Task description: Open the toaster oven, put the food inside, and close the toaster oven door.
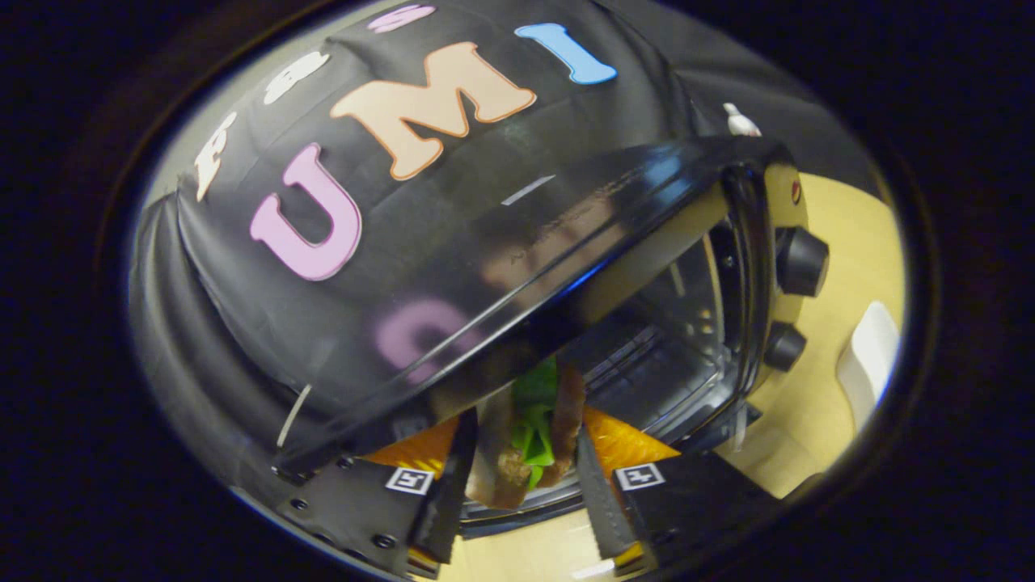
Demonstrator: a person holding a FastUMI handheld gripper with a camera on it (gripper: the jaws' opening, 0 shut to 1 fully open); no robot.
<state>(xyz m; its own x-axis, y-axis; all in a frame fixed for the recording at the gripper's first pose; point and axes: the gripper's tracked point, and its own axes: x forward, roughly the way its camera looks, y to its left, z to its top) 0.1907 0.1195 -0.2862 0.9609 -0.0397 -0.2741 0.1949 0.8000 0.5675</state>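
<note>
Sandwich (530, 440) in claw (525, 493), seemingly clamped

I've got the sandwich (530, 440) between the gripper (525, 493) fingers, both pressing on it, right at the mouth of the toaster oven (566, 242). Oven stands on the table (841, 242); its two knobs (800, 260) sit right of the opening. A white object (869, 360) lies on the table right of the oven.
</note>
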